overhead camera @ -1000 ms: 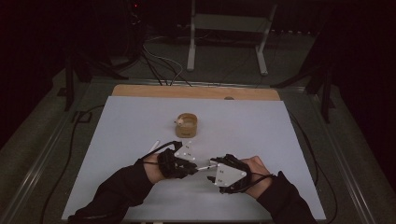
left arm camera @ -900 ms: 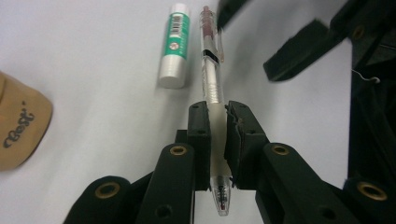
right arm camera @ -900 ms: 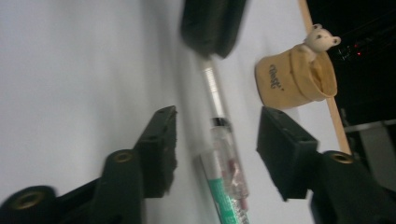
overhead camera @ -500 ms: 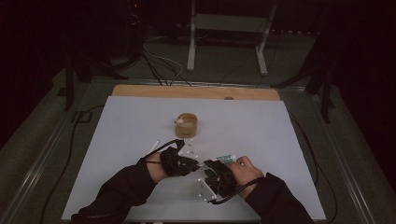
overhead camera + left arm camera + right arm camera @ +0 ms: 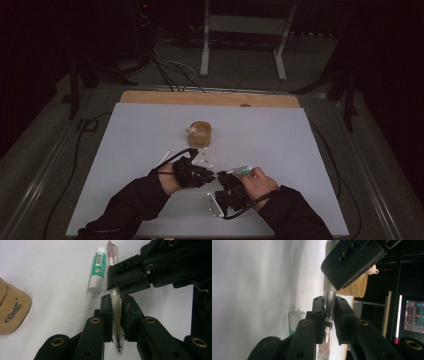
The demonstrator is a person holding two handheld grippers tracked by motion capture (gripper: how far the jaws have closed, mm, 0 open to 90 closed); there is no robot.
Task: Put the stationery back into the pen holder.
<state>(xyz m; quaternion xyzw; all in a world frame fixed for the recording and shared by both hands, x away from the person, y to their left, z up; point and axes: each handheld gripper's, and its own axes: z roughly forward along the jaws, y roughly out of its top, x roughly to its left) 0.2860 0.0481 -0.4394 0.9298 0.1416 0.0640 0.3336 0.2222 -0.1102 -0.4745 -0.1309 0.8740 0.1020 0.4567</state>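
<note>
Clear plastic pen (image 5: 117, 315) sits clamped in left gripper (image 5: 117, 315); right gripper (image 5: 329, 315), just closing, pinches its other half.

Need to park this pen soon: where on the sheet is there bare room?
The sheet is bare right of the cup to its right edge, and left of the cup too. It is crowded between the cup and the hands: glue stick, small white bits, both grippers.
</note>
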